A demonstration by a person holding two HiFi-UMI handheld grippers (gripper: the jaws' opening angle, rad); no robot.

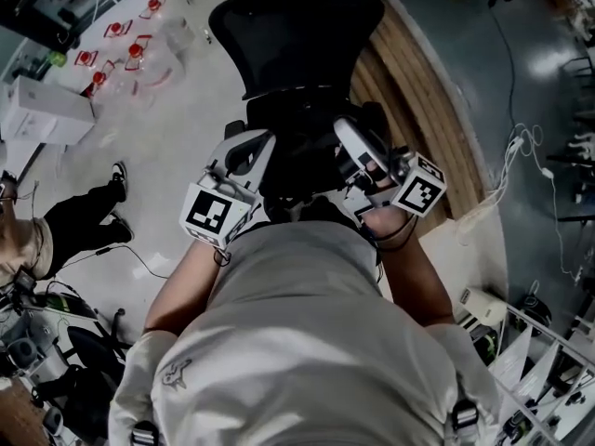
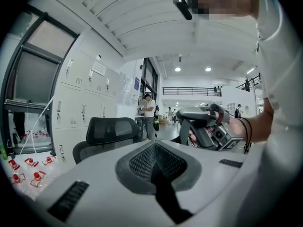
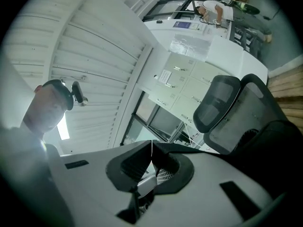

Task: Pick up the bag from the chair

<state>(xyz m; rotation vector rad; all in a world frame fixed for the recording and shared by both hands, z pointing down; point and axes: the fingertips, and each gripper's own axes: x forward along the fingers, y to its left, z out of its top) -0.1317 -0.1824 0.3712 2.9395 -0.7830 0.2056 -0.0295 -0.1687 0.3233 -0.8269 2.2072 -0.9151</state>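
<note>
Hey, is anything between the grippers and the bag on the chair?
Nothing visible does. The left gripper and right gripper sit at either side of the dark bag on the chair, with no object between; the person's torso hides the bag's near edge.

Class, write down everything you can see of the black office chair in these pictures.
The office chair is black, with a tall curved back that looks like mesh in a dark frame. It stands upright on the pale floor, beside a curved wooden strip. From the head view its seat is mostly covered by a dark mass that cannot be identified.
</note>
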